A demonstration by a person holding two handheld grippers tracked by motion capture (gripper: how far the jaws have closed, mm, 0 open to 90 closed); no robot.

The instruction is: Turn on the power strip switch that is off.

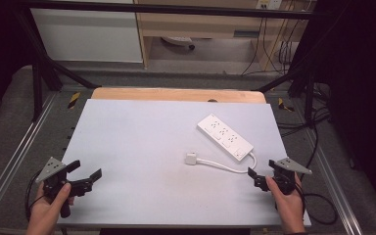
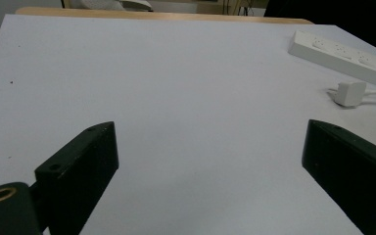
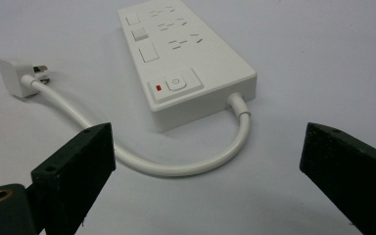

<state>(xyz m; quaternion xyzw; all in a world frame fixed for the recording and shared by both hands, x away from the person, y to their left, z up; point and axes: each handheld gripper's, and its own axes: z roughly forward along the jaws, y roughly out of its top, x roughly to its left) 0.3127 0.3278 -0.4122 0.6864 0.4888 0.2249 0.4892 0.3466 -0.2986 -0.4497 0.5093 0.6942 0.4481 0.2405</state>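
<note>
A white power strip (image 1: 224,135) lies diagonally on the right half of the white table (image 1: 142,147). Its short white cable (image 1: 223,165) curls to a white plug (image 1: 192,158) lying left of it. In the right gripper view the power strip (image 3: 183,58) shows several sockets, a button and a red light, with the cable (image 3: 176,166) looping in front and the plug (image 3: 17,78) at left. My right gripper (image 1: 262,169) is open near the table's front right, just short of the cable. At the front left my left gripper (image 1: 85,169) is open with nothing between its jaws. The left gripper view has the strip (image 2: 342,56) and plug (image 2: 350,93) far right.
A wooden board edge (image 1: 176,94) runs along the table's back. Black frame bars (image 1: 44,63) stand at both back corners, and black cables (image 1: 318,122) trail on the grey floor at the right. Wooden furniture (image 1: 200,24) stands behind.
</note>
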